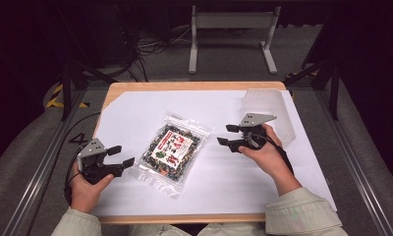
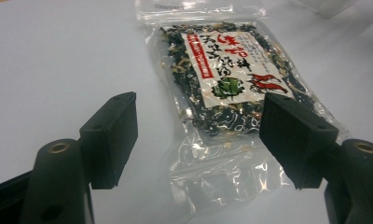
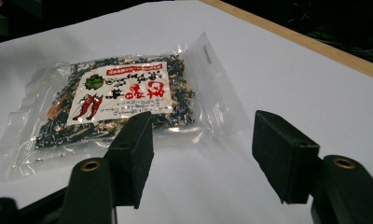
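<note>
Both tools, left (image 1: 122, 156) and right (image 1: 225, 134), are hovering wide open beside a light, crinkly, slippery packet of dried greens (image 1: 171, 149); its flat sealed edge is looking likeliest for gripping

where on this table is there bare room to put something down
The white paper sheet is bare at the far left, behind the clear plastic bag of dark dried food, and at the near right, below the right gripper. It is tighter near the translucent plastic container and between the bag and the left gripper.
</note>
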Available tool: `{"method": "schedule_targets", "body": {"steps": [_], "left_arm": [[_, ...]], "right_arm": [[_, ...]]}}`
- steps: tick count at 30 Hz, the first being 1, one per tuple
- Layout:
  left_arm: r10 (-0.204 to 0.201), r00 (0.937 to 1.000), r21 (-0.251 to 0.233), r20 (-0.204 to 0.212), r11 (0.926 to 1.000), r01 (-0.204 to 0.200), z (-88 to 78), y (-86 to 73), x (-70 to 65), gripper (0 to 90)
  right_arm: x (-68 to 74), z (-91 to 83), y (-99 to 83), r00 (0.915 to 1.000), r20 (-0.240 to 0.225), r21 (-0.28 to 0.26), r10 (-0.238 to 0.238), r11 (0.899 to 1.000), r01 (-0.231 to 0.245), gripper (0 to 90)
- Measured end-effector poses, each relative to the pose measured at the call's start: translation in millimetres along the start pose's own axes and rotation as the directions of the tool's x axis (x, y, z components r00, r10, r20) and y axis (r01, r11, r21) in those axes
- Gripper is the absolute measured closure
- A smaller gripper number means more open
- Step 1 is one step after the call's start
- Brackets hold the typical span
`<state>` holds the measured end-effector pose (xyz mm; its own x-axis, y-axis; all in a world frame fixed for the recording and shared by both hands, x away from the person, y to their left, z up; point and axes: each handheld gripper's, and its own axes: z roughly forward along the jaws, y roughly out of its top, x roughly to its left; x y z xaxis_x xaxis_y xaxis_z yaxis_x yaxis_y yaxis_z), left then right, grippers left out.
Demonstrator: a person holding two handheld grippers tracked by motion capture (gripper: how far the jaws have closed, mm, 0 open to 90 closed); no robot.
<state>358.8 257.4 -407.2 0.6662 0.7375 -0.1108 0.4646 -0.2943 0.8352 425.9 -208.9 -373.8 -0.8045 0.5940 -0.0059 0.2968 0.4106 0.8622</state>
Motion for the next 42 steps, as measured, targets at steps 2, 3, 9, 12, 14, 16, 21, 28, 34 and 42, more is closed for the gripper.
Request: {"method": "schedule_targets", "body": {"steps": [2, 3, 9, 12, 14, 16, 21, 28, 34, 42], "left_arm": [[-0.004, 1.0000, 0.002, -0.002, 1.0000, 0.004, -0.3, -0.6, 0.4, 28.6], [-0.006, 1.0000, 0.000, 0.003, 1.0000, 0.006, -0.6, -1.1, 0.5, 28.6], [-0.003, 0.9999, -0.005, -0.011, 1.0000, 0.003, -2.1, -2.1, -1.9, 28.6], [-0.004, 0.9998, -0.012, -0.018, 0.9999, 0.004, -1.4, -3.6, -2.0, 28.6], [0.016, 0.9996, -0.033, -0.024, 0.9993, -0.017, -3.7, -4.3, -2.2, 29.1], [0.019, 0.9997, -0.041, -0.014, 0.9990, -0.020, -4.7, -4.7, -2.8, 29.4], [0.008, 0.9998, -0.021, -0.017, 0.9997, -0.008, -1.3, -6.5, -1.5, 29.3], [0.006, 0.9998, -0.007, -0.016, 1.0000, -0.007, 1.0, -7.8, 0.4, 29.8], [0.005, 0.9998, -0.002, -0.021, 1.0000, -0.005, 1.8, -7.7, 0.3, 29.8], [0.022, 0.9992, 0.003, -0.033, 0.9998, -0.022, 3.1, -8.0, 0.2, 33.4]], "right_arm": [[0.5, 1.1, 3.1, 1.0000, 0.001, -0.001, -0.002, 1.000, 0.002, 33.8], [1.0, 2.4, 5.9, 1.0000, 0.004, 0.007, 0.007, 1.000, -0.007, 32.2], [-1.9, 13.0, 18.4, 0.9995, -0.010, 0.028, 0.030, 0.999, -0.030, 28.1], [-5.8, 19.7, 21.4, 0.9989, -0.019, 0.044, 0.043, 0.998, -0.043, 27.8], [-9.5, 24.8, 23.6, 0.9985, -0.020, 0.054, 0.050, 0.997, -0.049, 26.7], [-13.0, 29.2, 25.9, 0.9983, -0.017, 0.063, 0.056, 0.997, -0.054, 25.6], [-23.8, 42.4, 31.4, 0.9970, 0.001, 0.081, 0.078, 0.994, -0.078, 24.8], [-36.2, 66.7, 37.7, 0.9943, 0.052, 0.128, 0.093, 0.987, -0.099, 24.5], [-40.9, 82.6, 36.2, 0.9944, 0.054, 0.158, 0.092, 0.983, -0.099, 24.3], [-38.5, 94.7, 31.7, 0.9924, 0.013, 0.185, 0.122, 0.975, -0.122, 22.9]]}}
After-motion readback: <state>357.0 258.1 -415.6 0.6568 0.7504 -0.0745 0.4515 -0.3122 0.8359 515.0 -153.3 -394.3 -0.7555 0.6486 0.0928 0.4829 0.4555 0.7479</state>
